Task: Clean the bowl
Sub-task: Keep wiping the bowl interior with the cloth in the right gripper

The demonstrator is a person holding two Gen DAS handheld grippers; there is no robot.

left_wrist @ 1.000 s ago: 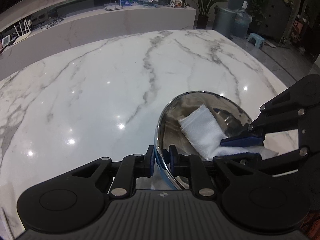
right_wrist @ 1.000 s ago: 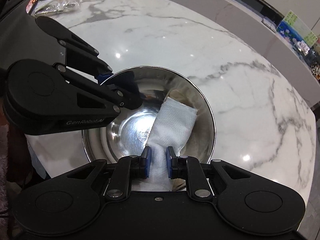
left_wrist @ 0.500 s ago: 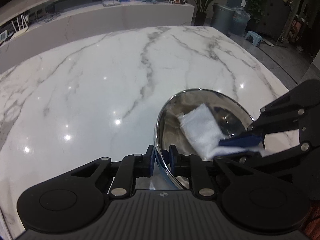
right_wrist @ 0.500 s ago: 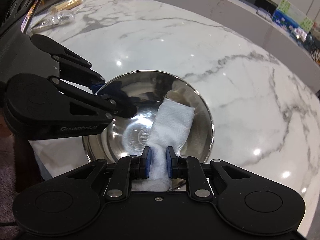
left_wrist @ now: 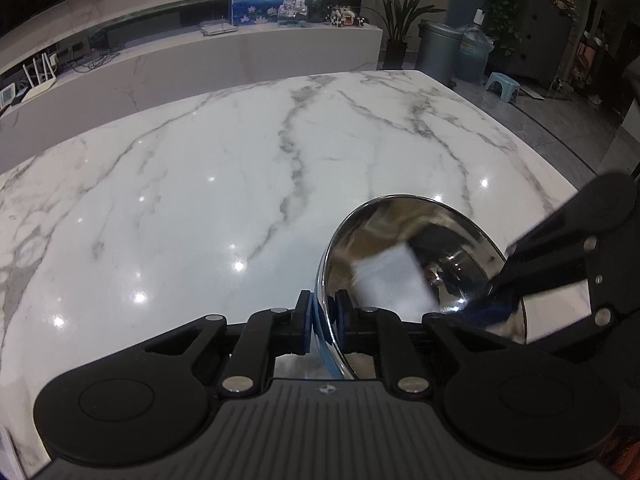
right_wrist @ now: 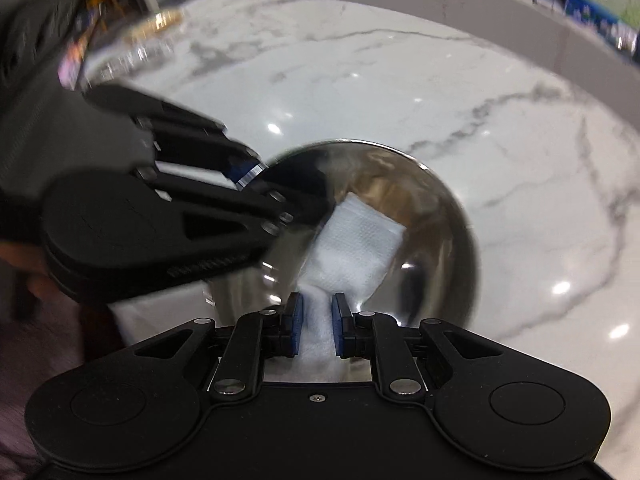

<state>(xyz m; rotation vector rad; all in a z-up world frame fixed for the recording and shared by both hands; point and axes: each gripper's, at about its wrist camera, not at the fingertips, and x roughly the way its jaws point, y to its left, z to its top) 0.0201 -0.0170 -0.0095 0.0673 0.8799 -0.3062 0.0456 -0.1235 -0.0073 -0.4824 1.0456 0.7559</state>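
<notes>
- The steel bowl [right_wrist: 400, 216] is seen on the marble tabletop [left_wrist: 200, 200], near its front edge, and appears tipped up on the held side.
- The bowl's near rim is pinched by the left gripper [left_wrist: 323, 320]: one pad lies outside the wall and one inside, with the jaws drawn narrow on the thin metal.
- A folded white cloth [right_wrist: 352, 244] is clamped at its near end by the right gripper [right_wrist: 316, 328], jaws narrow on it.
- From that gripper the cloth is laid straight ahead, its long axis running up the bowl's inner wall toward the far rim; the free end is pressed against the metal.
- The next wiping stroke is judged to turn on this line: the unwiped wall lies to either side of the cloth, so a sweep across the long axis is called for.
- The left gripper is reached in from the cloth's left side in the right wrist view, just beside the cloth, and is judged the one obstacle to a sweep that way.
- Some blurred packets [right_wrist: 152, 28] lie at the tabletop's far corner, well apart.
</notes>
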